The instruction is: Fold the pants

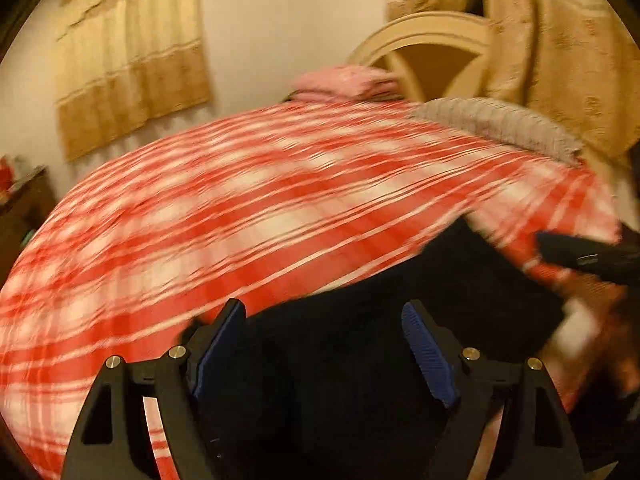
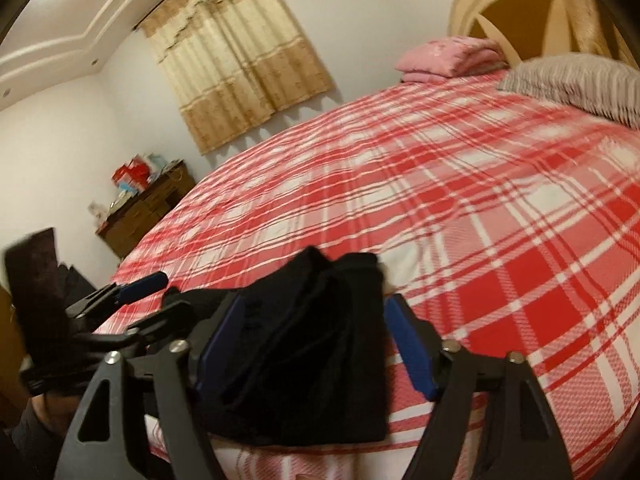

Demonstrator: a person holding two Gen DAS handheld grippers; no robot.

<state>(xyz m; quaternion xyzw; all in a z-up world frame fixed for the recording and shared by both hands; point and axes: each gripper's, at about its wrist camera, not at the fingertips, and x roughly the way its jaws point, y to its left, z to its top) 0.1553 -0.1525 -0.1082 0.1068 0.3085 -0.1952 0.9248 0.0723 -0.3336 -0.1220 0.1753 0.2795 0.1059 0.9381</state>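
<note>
We note a red plaid bedspread (image 2: 460, 200), a pink folded blanket (image 2: 448, 60) at one o'clock, a grey striped pillow (image 2: 580, 84) beside it, curtains (image 2: 240, 60) at eleven, and a wooden dresser (image 2: 144, 212) at nine.

The left hand-held gripper (image 1: 324, 354) is held low with its blue-padded fingers (image 1: 426, 356) spread wide apart and nothing pinched between them. The right hand-held gripper (image 2: 316, 344) sits just beside it, jaws likewise spread wide, its blue pads (image 2: 408, 344) gripping nothing.
</note>
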